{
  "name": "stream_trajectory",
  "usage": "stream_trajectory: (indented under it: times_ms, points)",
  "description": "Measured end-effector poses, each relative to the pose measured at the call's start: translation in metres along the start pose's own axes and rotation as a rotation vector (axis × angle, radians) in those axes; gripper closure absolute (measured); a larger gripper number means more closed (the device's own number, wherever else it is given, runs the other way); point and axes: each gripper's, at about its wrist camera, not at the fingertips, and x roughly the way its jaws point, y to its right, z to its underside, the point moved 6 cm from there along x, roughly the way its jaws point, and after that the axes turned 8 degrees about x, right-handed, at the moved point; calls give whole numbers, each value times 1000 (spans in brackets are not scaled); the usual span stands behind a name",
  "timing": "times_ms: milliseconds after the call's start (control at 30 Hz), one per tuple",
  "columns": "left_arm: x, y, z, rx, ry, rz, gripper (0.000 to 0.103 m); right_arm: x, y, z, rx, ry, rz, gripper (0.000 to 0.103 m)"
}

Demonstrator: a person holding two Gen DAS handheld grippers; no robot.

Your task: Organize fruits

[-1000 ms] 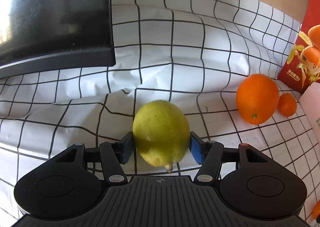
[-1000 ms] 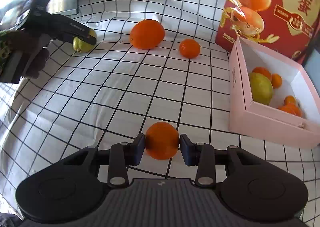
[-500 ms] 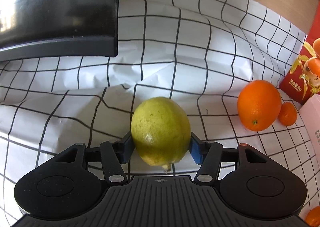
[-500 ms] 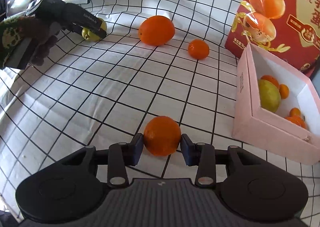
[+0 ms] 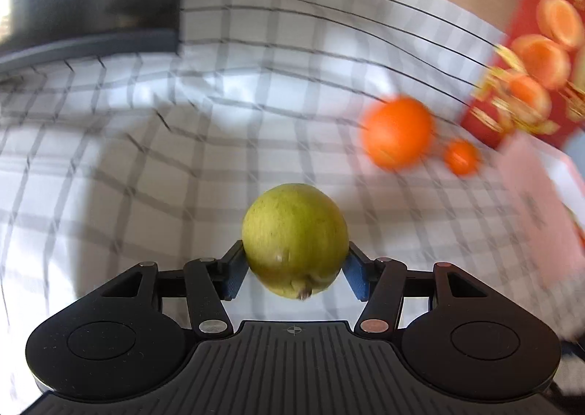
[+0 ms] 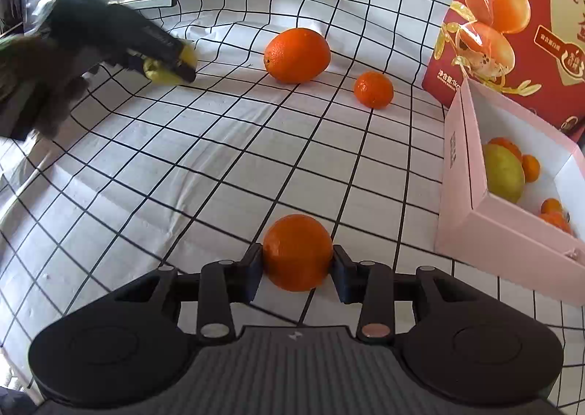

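Each gripper, the left gripper and the right gripper, is black with a ridged grey middle, two round bumps, blue pads, and shiny round screws, silver on one side, copper on the other.

Red carton w/ egg pics – big chars "无抗" at top right – rest too small to read.

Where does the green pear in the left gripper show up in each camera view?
Left wrist view: green pear at lower centre, clamped in the left gripper.
Right wrist view: same pear at upper left, half hidden by the gripper.
Shared landmark: the big orange on the checked cloth.
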Motion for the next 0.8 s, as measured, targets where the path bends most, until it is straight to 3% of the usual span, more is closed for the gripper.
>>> stream_trajectory:
  times_ms: [200, 300, 433, 633, 800]
  points:
    - [-34, 68, 52, 15, -91, 177, 42, -10, 0, 10, -5, 7, -16, 64]
    - [-40, 92, 70, 2, -110, 217, 42, -15, 3, 14, -2, 15, -19, 64]
    - [-40, 113, 82, 33, -107, 185, 42, -19, 10, 16, 15, 21, -18, 64]
    - [-40, 118, 81, 7, -91, 136, 42, -18, 26, 22, 86, 6, -5, 40]
    - [-39, 120, 78, 23, -89, 119, 42, -17, 30, 27, 91, 3, 16, 35]
